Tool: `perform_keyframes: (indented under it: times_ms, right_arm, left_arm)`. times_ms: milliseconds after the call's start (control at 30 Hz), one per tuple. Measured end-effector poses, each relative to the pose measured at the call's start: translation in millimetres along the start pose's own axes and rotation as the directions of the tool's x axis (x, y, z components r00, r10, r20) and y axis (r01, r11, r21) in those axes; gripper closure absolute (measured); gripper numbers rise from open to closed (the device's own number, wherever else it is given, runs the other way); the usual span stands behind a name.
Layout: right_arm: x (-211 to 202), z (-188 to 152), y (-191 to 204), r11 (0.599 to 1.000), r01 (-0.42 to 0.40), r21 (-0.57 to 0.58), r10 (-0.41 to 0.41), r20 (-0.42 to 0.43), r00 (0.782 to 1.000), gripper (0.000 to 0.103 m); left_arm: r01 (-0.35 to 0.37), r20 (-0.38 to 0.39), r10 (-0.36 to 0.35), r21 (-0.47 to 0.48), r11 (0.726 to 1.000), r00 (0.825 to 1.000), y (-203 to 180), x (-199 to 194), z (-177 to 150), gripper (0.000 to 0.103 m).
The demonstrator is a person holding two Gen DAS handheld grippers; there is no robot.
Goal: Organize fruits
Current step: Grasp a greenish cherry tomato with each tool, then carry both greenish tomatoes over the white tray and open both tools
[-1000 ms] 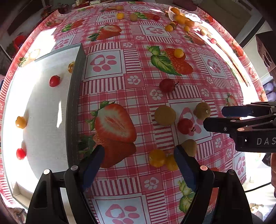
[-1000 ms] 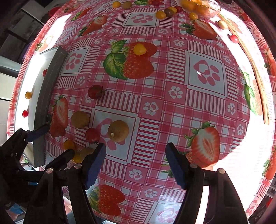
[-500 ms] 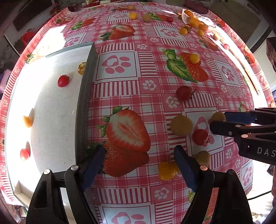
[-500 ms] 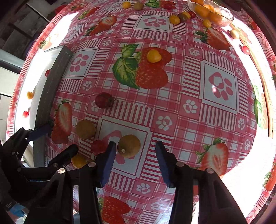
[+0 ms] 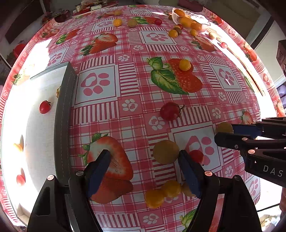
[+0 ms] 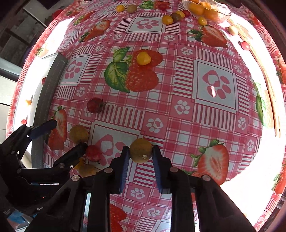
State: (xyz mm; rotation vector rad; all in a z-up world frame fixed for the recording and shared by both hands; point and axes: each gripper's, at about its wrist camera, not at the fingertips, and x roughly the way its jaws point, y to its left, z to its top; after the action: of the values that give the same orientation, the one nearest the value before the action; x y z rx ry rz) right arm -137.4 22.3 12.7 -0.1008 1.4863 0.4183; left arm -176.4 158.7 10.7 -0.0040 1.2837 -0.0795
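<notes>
Lying along the desk's left edge, a white tray [image 5: 35, 125] holds a red cherry tomato [image 5: 44, 107] and a few more small fruits. The left claw [image 5: 143, 171] hangs wide open and empty near the front edge, a brown fruit [image 5: 165, 151] just beside its right finger and yellow tomatoes [image 5: 161, 193] below. The right claw [image 6: 140, 151] pinches a second brown fruit [image 6: 140, 150] between both pads. A glass bowl [image 6: 221, 14] of orange fruits sits at the far right corner.
</notes>
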Motion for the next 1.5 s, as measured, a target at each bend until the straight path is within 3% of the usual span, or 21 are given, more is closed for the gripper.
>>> perform_keyframes:
  times_ms: [67, 200, 233, 267, 467, 867, 1233, 1500]
  right_arm:
    - [0, -1, 2, 1.0, -0.004, 0.007, 0.004, 0.001, 1.0, 0.075]
    - [-1, -2, 3, 1.0, -0.01, 0.016, 0.01, 0.002, 1.0, 0.075]
    - [-1, -2, 3, 1.0, -0.01, 0.015, 0.01, 0.002, 1.0, 0.075]
    - [-1, -2, 3, 1.0, -0.01, 0.014, 0.01, 0.002, 1.0, 0.075]
    - [0, -3, 4, 1.0, -0.011, 0.019, 0.011, 0.002, 1.0, 0.075]
    - [-9, 3, 8, 0.999, -0.043, 0.021, 0.043, 0.007, 0.999, 0.075]
    - [-23, 27, 60, 0.993, -0.092, -0.079, 0.094, 0.023, 0.995, 0.075]
    - [-22, 47, 122, 0.971, -0.129, -0.204, 0.134, 0.01, 0.991, 0.075]
  left_arm:
    - [-0.012, 0.01, 0.011, 0.02, 1.0, 1.0, -3, 0, 1, 0.03]
    - [-0.015, 0.028, 0.014, 0.045, 0.999, 1.0, -6, -2, 6, 0.059]
    - [-0.012, 0.03, 0.01, 0.05, 0.999, 1.0, -6, -2, 7, 0.071]
    - [-0.007, 0.029, 0.006, 0.052, 0.999, 1.0, -6, -2, 8, 0.075]
    - [0.078, 0.022, -0.077, -0.048, 0.996, 0.997, 10, -6, 6, 0.075]
    - [0.089, 0.059, -0.08, -0.157, 0.984, 0.995, 40, -34, -2, 0.075]
    - [0.05, 0.109, -0.023, -0.253, 0.966, 0.994, 85, -65, -20, 0.075]
    - [-0.015, 0.104, 0.056, -0.362, 0.932, 0.993, 136, -77, -51, 0.075]
